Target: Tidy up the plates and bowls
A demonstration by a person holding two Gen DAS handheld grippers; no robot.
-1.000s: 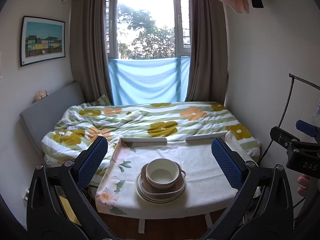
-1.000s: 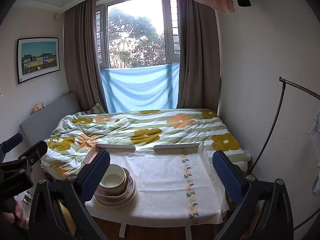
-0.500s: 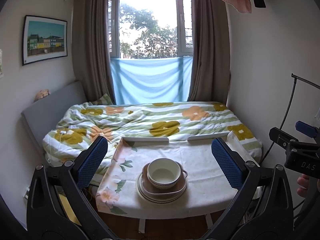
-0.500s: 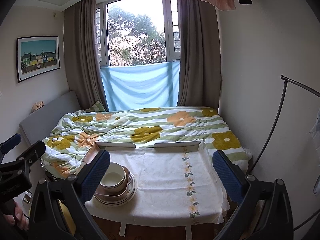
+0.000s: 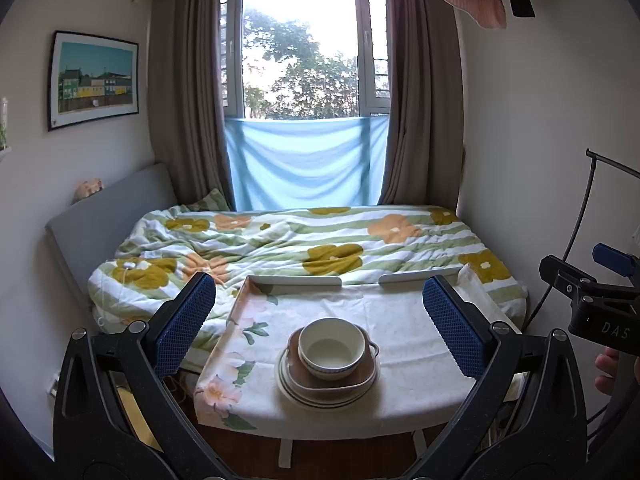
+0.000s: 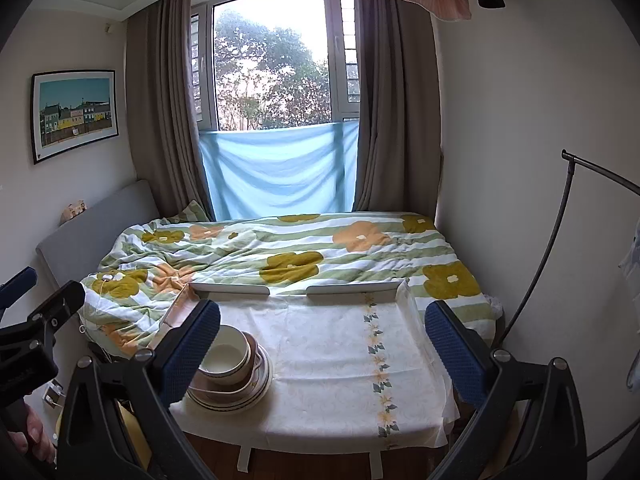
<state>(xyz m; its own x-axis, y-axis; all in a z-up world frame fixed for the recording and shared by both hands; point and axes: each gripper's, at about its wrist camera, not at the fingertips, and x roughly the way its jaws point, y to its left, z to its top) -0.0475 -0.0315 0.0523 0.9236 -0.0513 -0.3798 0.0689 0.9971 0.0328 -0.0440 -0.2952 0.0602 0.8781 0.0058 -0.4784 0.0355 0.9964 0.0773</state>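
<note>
White letters "DAS" mark the right gripper (image 5: 600,320) at the frame's edge. A cream bowl (image 5: 331,347) sits in a brown handled dish atop striped cream plates (image 5: 320,394), stacked at the near edge of a cloth-covered table (image 5: 400,320) before a bed (image 5: 304,240). Both the left gripper (image 5: 318,320) and the right stand wide apart, holding nothing, back from the stack.

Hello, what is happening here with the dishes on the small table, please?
A person holds two grippers, both open and empty. The left gripper points straight at a stack on the cloth-covered table: a cream bowl sits in a brown dish on round plates. The right gripper faces the bare part of the table. Nothing is touched yet; the sorting has not begun.
</note>
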